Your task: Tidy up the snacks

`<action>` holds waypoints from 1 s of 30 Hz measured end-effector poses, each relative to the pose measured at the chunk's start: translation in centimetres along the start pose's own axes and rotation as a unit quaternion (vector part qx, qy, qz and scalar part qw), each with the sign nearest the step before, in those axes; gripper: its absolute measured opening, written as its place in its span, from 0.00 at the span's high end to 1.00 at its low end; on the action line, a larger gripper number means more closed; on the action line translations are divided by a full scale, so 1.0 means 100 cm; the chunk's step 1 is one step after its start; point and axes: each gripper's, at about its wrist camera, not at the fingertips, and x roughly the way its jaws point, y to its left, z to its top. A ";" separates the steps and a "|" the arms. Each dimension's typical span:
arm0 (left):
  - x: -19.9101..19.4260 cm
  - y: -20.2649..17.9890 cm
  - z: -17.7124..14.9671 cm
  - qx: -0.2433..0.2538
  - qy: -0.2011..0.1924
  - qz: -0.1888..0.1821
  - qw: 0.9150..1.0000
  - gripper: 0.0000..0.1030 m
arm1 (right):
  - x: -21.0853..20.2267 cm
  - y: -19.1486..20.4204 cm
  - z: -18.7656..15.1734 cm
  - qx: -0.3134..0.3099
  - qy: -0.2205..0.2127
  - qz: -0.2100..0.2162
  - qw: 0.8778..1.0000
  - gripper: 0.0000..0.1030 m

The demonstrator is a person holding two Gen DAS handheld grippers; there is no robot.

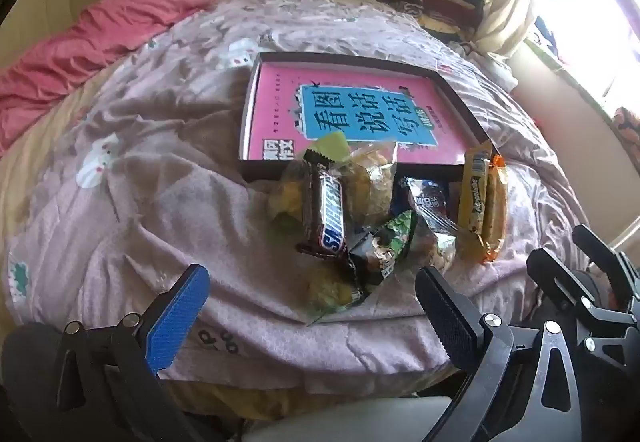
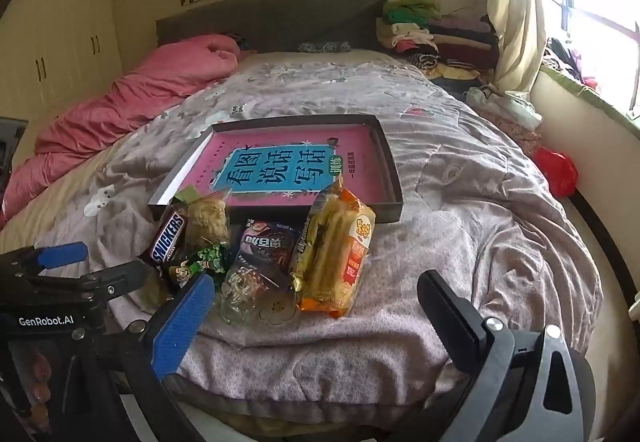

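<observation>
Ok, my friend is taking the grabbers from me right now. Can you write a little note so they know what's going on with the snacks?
Left gripper: open, holding nothing, hovering near the snack pile.
Right gripper: open, holding nothing, beside the left one.
Snacks: heaped on the bedspread in front of the shallow box. Snickers bar on the left, dark cookie packet in the middle, orange cracker pack on the right, a green cartoon packet nearest the grippers.
Box: holds only a pink book. A few snacks lean on its front edge.
Done: nothing sorted yet.
Left: every snack.
</observation>
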 end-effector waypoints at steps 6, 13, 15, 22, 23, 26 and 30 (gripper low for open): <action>0.002 -0.009 -0.004 -0.007 0.008 -0.020 1.000 0.00 | -0.006 0.000 -0.005 0.002 -0.001 0.008 1.000 0.01; 0.000 0.006 0.001 -0.009 0.006 -0.039 0.999 0.01 | -0.001 -0.005 0.002 0.013 0.001 0.008 1.000 0.01; -0.002 0.005 0.001 -0.006 0.004 -0.039 0.999 0.00 | -0.001 -0.004 0.002 0.012 0.000 0.007 1.000 0.01; -0.007 0.001 0.000 0.003 -0.005 -0.048 0.999 0.00 | -0.005 -0.002 0.004 0.005 -0.010 0.008 1.000 0.01; -0.007 0.000 0.000 0.004 -0.007 -0.049 0.999 0.01 | -0.006 -0.002 0.004 0.005 -0.013 0.007 1.000 0.01; -0.008 -0.002 0.000 0.006 -0.008 -0.051 0.999 0.01 | -0.009 -0.004 0.005 0.007 -0.020 0.003 1.000 0.01; -0.008 -0.002 0.001 0.008 -0.006 -0.051 0.999 0.00 | -0.008 -0.005 0.006 0.010 -0.018 0.002 1.000 0.01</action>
